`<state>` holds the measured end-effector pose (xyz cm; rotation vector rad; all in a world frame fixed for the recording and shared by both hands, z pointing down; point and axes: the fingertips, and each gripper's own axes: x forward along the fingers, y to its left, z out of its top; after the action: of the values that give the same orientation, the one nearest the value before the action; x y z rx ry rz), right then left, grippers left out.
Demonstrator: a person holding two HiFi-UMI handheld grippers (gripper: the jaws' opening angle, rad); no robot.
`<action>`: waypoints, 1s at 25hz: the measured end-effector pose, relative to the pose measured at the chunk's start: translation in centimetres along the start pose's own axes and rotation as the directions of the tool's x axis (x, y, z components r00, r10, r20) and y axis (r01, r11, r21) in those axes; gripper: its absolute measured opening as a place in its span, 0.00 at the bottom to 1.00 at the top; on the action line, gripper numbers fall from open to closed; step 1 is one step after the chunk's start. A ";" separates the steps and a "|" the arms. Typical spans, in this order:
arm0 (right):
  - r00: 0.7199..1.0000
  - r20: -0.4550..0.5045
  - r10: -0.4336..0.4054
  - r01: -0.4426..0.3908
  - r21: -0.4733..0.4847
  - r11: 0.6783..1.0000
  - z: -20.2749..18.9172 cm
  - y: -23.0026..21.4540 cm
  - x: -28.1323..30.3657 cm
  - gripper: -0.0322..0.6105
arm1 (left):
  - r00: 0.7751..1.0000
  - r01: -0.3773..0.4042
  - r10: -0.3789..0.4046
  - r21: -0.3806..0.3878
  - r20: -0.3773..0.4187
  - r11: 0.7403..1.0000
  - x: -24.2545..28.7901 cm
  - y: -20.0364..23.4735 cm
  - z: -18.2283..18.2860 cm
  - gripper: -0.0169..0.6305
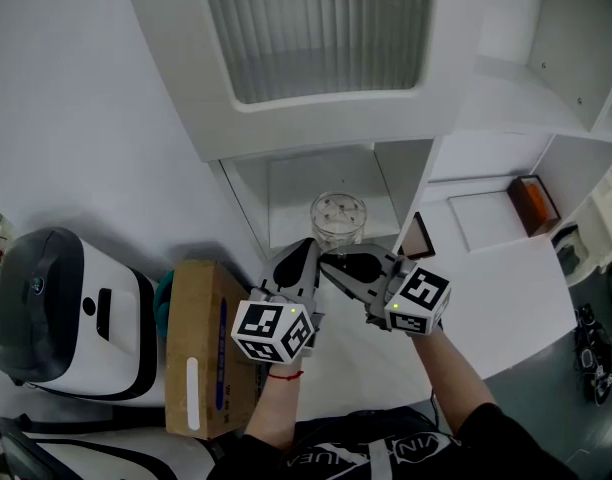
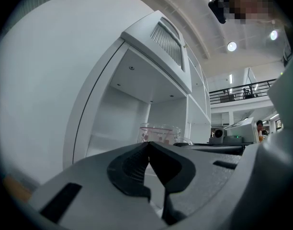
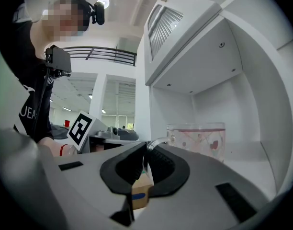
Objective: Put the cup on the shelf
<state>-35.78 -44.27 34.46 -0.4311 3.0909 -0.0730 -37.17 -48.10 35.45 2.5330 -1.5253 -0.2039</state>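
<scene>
A white table point(image 1: 506, 288) runs under a white shelf point(image 1: 316, 183) unit of open compartments, with an open hall of ceiling lights and a railed gallery behind. At far left stands a white and black appliance point(image 1: 71, 313), and just beside it a cardboard box point(image 1: 201, 353).

Next comes the left gripper point(image 2: 148, 145). Its fingers are clenched tip to tip with nothing between them, and it sits close beside the cup without touching it.

The cup point(image 1: 338, 218), clear glass with small printed hearts, is in the mouth of the low middle compartment, near its front edge. Its curved handle runs back into the right gripper point(image 3: 145, 150), whose fingers are clamped on that handle. The base looks to be on or just above the compartment floor, but no view shows the contact plainly. Far right, well apart, an orange box point(image 1: 534, 204) lies in another compartment.

The step in hand is most likely the setting down and letting go. To do it well:

- Hold the cup upright and bring it down until the whole base bears flat on the compartment floor, farther back from the lip than it is now.
- Part the right fingers with no twist, since the handle is thin and any turn would swing the cup.
- Draw the right gripper straight back along the line of the handle, low enough to miss the compartment ceiling.
- Hold the left gripper off to its own side so it cannot nudge the glass wall.
</scene>
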 end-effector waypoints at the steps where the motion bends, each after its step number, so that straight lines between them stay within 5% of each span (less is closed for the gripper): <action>1: 1.000 -0.004 0.000 0.000 -0.002 1.000 -0.1 -0.2 0.2 0.06 | 1.000 0.000 0.000 -0.002 -0.001 1.000 0.0 0.1 -0.1 0.04; 25: 0.990 -0.085 -0.114 0.114 -0.004 0.993 -1.2 -5.0 2.5 0.06 | 0.999 0.001 -0.001 0.002 -0.046 1.000 0.0 0.7 -2.0 0.04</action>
<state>-36.88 -49.72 35.89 -0.6214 3.1465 -0.0970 -37.34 -48.26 37.51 2.5220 -1.5081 -0.1427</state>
